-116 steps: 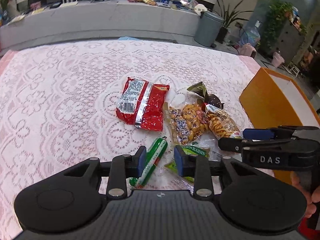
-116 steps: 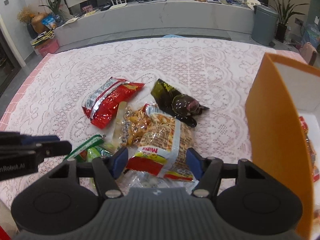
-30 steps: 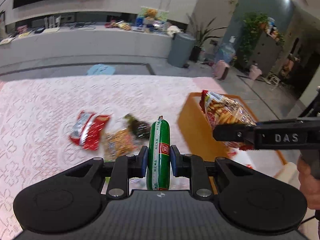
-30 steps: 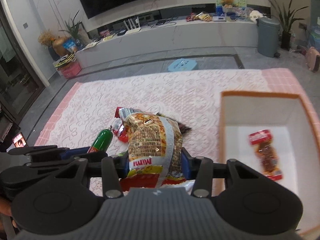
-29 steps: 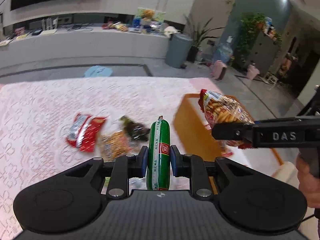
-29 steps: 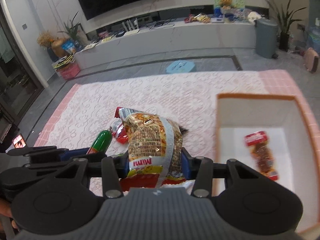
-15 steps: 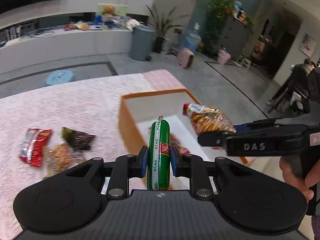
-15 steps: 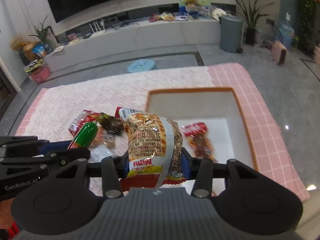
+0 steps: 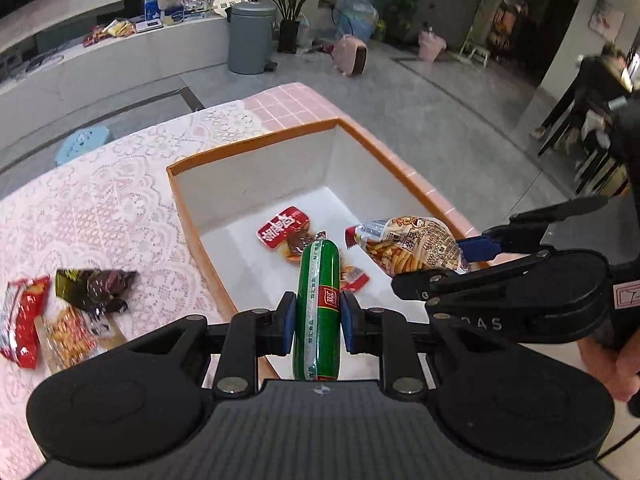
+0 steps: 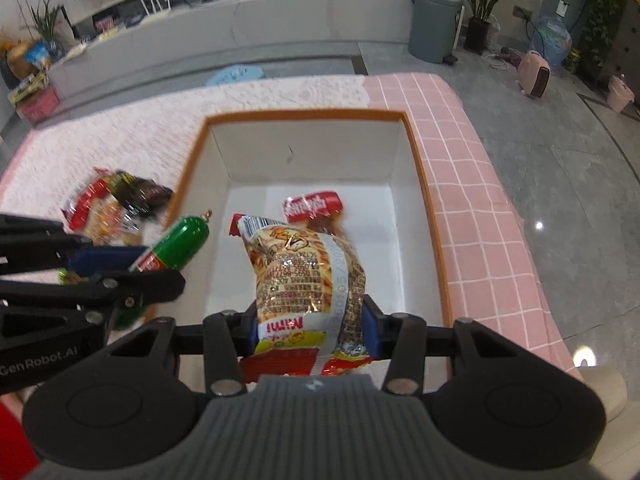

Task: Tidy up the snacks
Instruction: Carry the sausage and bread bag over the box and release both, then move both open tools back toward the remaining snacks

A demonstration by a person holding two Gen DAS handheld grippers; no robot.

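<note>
My left gripper (image 9: 318, 322) is shut on a green sausage stick (image 9: 318, 300) and holds it over the near left corner of the orange box (image 9: 248, 146). My right gripper (image 10: 310, 330) is shut on a Mimi snack bag (image 10: 308, 276) above the box's (image 10: 304, 115) white inside. The sausage (image 10: 180, 242) and left gripper show at left in the right wrist view. The Mimi bag (image 9: 408, 242) shows at right in the left wrist view. A red snack pack (image 9: 282, 226) lies on the box floor, and it also shows in the right wrist view (image 10: 314, 206).
Several snack packs lie on the lace tablecloth left of the box: a dark pack (image 9: 94, 284), a red bag (image 9: 22, 320) and an orange-filled bag (image 9: 70, 334). The pink table edge (image 10: 492, 248) runs right of the box. A grey bin (image 9: 250, 38) stands on the floor beyond.
Both grippers have carried their snacks from the pile rightwards to above the box. The box now fills the middle of both views, nearer than half a second ago.
</note>
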